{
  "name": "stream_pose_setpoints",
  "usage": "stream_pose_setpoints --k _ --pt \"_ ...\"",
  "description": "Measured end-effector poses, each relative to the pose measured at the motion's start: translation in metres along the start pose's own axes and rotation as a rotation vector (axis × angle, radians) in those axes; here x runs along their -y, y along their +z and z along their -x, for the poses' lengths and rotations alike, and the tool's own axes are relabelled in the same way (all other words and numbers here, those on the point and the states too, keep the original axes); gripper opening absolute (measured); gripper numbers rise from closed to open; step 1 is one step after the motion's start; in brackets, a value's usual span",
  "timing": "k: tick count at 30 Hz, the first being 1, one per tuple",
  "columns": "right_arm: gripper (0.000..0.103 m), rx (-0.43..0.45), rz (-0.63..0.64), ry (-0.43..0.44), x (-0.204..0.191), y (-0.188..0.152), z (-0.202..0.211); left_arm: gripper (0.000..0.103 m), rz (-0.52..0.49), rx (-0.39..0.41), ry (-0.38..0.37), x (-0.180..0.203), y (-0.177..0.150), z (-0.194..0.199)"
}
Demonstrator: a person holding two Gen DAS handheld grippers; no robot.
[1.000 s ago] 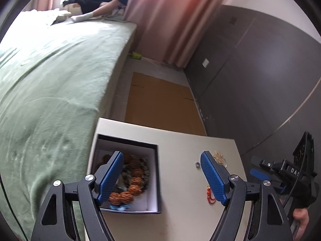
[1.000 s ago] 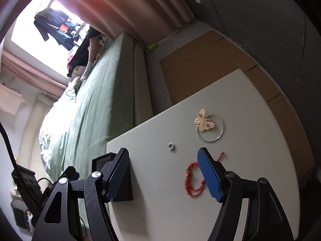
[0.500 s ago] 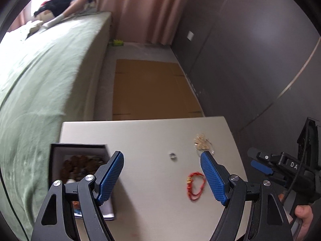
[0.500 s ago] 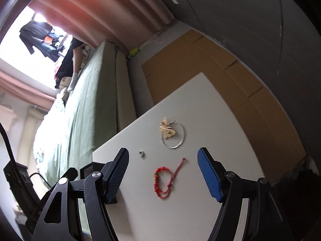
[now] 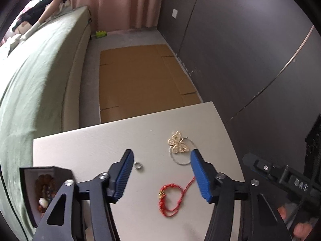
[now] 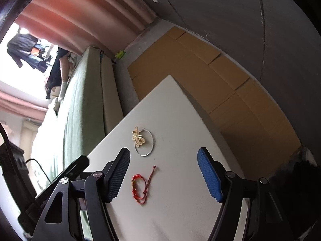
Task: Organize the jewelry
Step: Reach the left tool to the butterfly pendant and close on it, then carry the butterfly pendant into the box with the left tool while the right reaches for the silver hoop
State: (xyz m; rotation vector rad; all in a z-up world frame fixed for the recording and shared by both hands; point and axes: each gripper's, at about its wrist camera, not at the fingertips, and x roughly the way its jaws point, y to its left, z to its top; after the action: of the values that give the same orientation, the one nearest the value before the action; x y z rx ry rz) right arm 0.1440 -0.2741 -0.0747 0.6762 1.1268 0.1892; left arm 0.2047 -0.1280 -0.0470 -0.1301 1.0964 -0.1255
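A white table (image 5: 84, 148) carries loose jewelry. A red cord bracelet (image 5: 170, 198) lies between the fingers of my open, empty left gripper (image 5: 161, 177). A small silver ring (image 5: 138, 165) sits by the left finger. A gold butterfly on a silver hoop (image 5: 178, 145) lies further out. A black box (image 5: 40, 190) with a beaded bracelet inside stands at the table's left edge. My right gripper (image 6: 166, 177) is open and empty above the red bracelet (image 6: 139, 188), with the butterfly hoop (image 6: 141, 140) ahead of it.
A green bed (image 5: 34, 80) runs along the left. Brown cardboard (image 5: 144, 80) covers the floor beyond the table. A dark wall (image 5: 250, 50) stands at the right. The right gripper's body (image 5: 280, 178) shows at the right in the left wrist view.
Both grippers have swung right across the table. The box has slid to the left edge of the left view, and the red bracelet and butterfly hoop are now closer and central.
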Motion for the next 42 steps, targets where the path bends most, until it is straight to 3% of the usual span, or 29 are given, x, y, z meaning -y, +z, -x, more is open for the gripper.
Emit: stream_pose_setpoints --k 5,15,19,22,27,28,42 --pt "0.071 0.001 -0.016 -0.007 0.009 0.002 0.000 0.047 0.012 -0.048 -0.014 0.013 0.009 -0.024" --pt "0.069 0.017 -0.051 -0.018 0.028 0.013 0.006 0.025 0.020 -0.116 0.042 0.034 0.017 -0.075" --pt "0.069 0.018 -0.058 -0.022 0.031 0.014 0.008 0.023 0.041 -0.139 0.053 0.032 0.015 -0.090" --pt "0.069 0.026 -0.060 -0.026 0.032 0.015 0.013 0.021 0.043 -0.112 0.056 0.032 0.012 -0.089" --pt "0.069 0.026 -0.060 -0.016 0.032 0.013 0.015 0.009 0.047 -0.109 0.045 0.031 0.004 -0.082" --pt "0.069 0.025 -0.056 -0.017 0.030 0.013 0.014 0.000 0.050 -0.114 0.044 0.029 0.002 -0.081" --pt "0.069 -0.014 0.021 0.016 0.003 0.006 0.001 0.000 0.078 -0.110 0.022 -0.001 -0.018 -0.051"
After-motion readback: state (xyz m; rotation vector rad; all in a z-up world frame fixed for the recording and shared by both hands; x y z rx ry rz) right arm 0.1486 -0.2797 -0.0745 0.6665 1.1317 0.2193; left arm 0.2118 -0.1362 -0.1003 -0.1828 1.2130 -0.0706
